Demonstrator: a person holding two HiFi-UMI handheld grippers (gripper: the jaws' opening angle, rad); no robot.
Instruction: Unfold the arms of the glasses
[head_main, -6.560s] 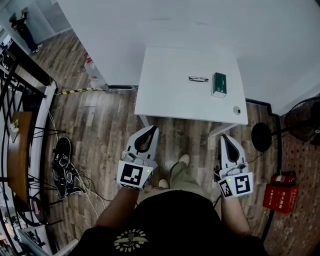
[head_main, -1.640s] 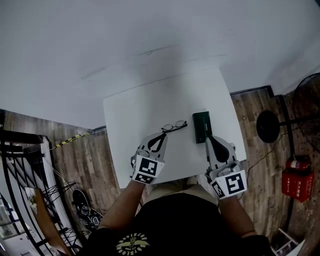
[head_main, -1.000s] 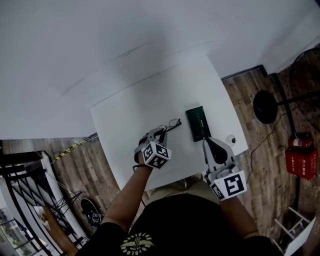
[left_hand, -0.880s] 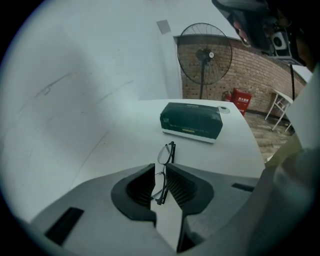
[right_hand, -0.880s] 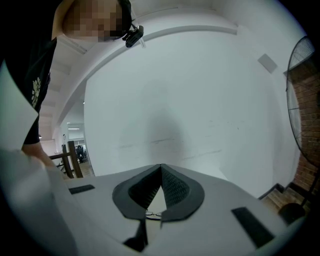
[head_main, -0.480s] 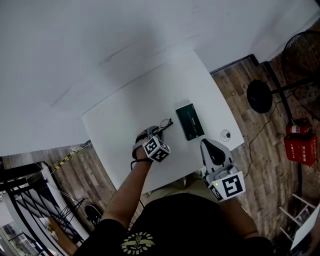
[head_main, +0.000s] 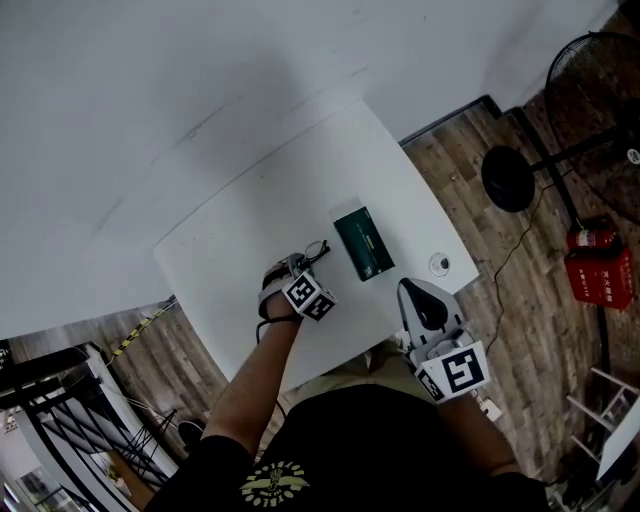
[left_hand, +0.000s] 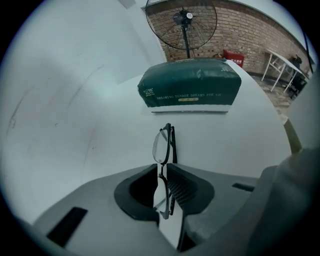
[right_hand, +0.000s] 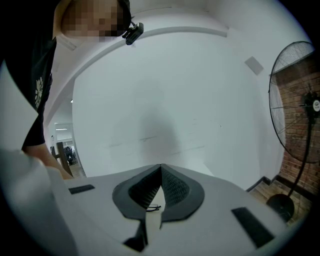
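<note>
My left hand-held gripper (left_hand: 160, 169) is clenched on the glasses (left_hand: 163, 146). Its two jaws pinch the frame near the bridge. One lens sits back in the hollow between the jaws and the other lens sticks out past the tips. The arms look folded flat against the frame. From the head view this hand-held gripper (head_main: 297, 266) is out over the middle of the white table (head_main: 230, 240), with the glasses (head_main: 317, 249) at its tip. I cannot tell whether the far lens touches the table or hangs just above it.

Just beyond the glasses lies a green case (left_hand: 190, 89), flat on the table and apart from them. In the head view the green case (head_main: 363, 243) is to the right of the glasses, near them. A small round object (head_main: 438, 263) sits near the table's right corner.

My right hand-held gripper (right_hand: 161, 168) is clenched on nothing, with its jaw tips pressed together. It points toward a white wall (right_hand: 165, 90). In the head view it (head_main: 412, 288) hangs at the near right edge of the table, well apart from the glasses and the case.

A standing fan (head_main: 590, 70) is on the wooden floor (head_main: 500, 240) to the right of the table, and a red box (head_main: 592, 266) lies on the floor near it. The left gripper view shows the fan (left_hand: 182, 22) behind the case, in front of a brick wall (left_hand: 250, 35).
</note>
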